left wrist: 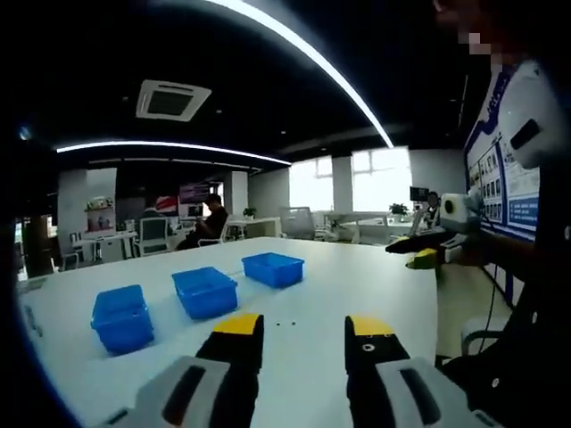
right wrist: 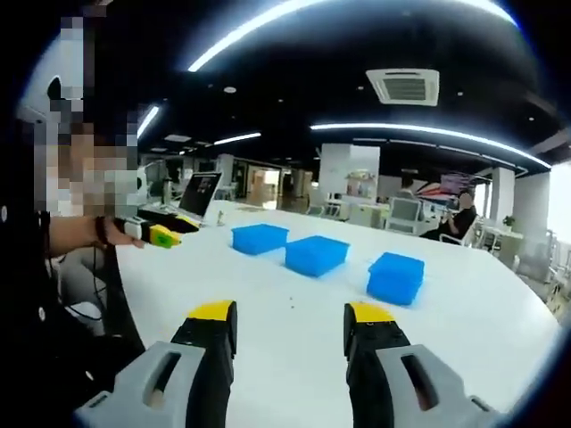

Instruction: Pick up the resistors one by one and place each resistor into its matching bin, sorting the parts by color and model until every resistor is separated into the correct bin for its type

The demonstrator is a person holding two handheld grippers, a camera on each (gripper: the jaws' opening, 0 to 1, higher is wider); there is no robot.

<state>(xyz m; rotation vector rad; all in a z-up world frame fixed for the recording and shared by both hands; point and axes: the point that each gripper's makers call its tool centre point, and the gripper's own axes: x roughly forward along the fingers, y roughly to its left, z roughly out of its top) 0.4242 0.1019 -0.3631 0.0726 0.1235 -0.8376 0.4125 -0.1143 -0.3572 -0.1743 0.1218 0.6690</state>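
Resistors (left wrist: 284, 324) show as a few tiny dark specks on the white table (left wrist: 375, 276), just ahead of your left gripper (left wrist: 303, 334) and, in the right gripper view, near the right gripper (right wrist: 290, 321); colour and model unreadable. Three blue bins (left wrist: 206, 291) sit in a row beyond. Both jaw pairs stand wide apart, holding nothing. Judged step: first pick not yet begun. Next: lower one gripper over a single speck, close finely.
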